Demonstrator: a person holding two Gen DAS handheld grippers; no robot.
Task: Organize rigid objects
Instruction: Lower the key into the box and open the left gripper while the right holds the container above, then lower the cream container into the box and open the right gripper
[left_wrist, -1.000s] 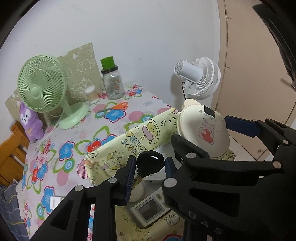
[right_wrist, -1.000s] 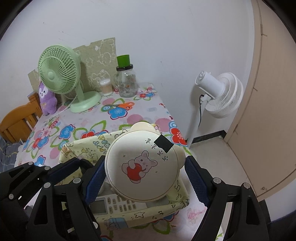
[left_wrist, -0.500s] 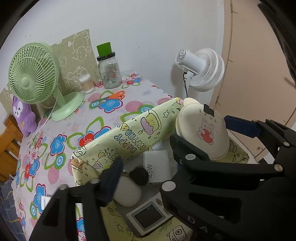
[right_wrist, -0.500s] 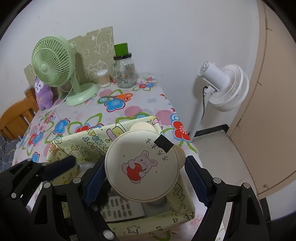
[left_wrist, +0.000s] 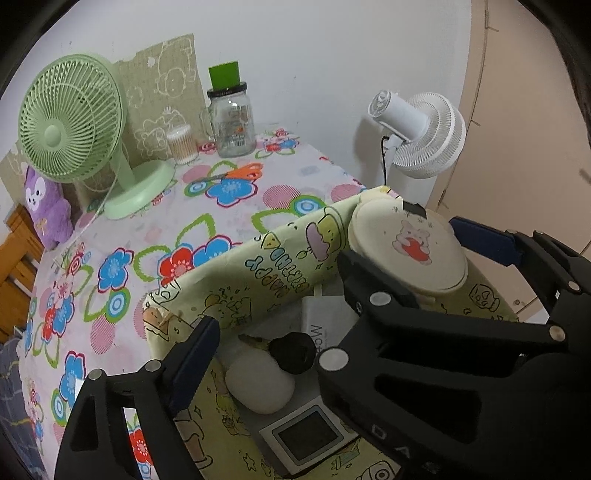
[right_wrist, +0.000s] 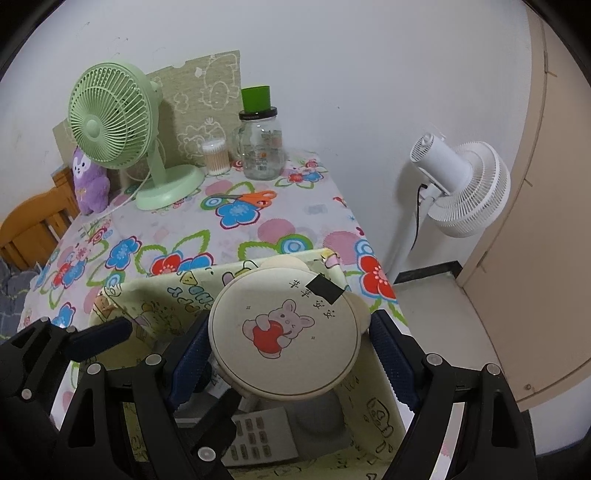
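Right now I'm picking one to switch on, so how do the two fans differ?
The green fan stands on the flowered tablecloth; the white fan stands on a pole beside the table. The green fan's grille faces the camera; the white fan shows its motor housing and faces away, tilted down. The green fan has a round flat base. Both have round ribbed grilles and a trailing cord.

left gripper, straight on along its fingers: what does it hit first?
Most likely the black-headed key, lying in the yellow cartoon-print bin between the jaws of the left gripper, which have just been opening and hold nothing. The white oval case sits just nearer; depth is unclear.
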